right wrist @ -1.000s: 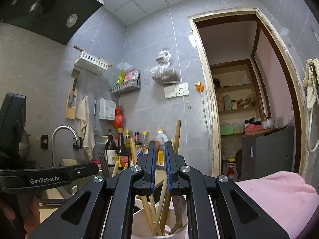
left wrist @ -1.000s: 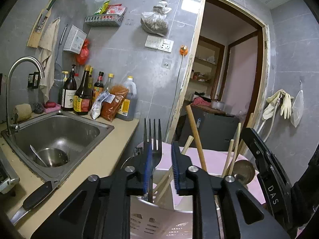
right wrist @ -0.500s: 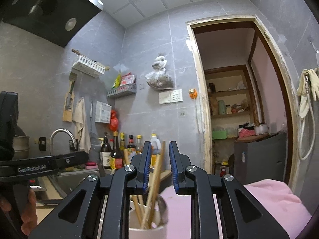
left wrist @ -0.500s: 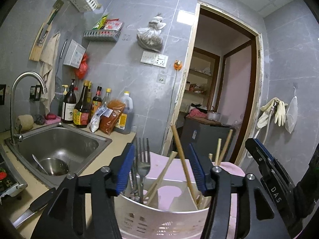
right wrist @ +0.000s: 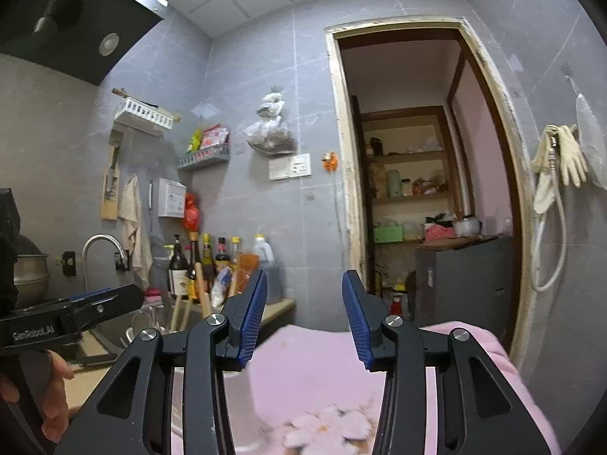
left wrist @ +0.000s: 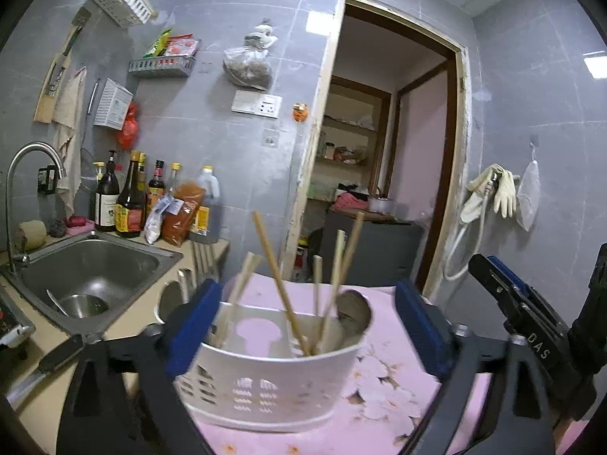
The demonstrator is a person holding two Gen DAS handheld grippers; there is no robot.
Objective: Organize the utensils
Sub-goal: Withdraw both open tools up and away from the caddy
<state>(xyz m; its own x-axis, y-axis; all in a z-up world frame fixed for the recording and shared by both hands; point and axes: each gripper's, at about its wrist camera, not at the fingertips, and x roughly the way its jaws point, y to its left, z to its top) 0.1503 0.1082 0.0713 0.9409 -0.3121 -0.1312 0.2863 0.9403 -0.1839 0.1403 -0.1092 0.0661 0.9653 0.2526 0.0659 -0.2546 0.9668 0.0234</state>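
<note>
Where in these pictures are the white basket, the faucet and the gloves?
Basket (left wrist: 265,383): left wrist view, on its slotted front wall.
Faucet (left wrist: 32,149): left wrist view, on the top of its curved spout.
Gloves (left wrist: 502,189): left wrist view, on the hanging fingers.

Printed "DAS" on the right gripper (left wrist: 531,326); "GenRobot.AI" along the left gripper (right wrist: 57,326). Bottle labels too small to read.
</note>
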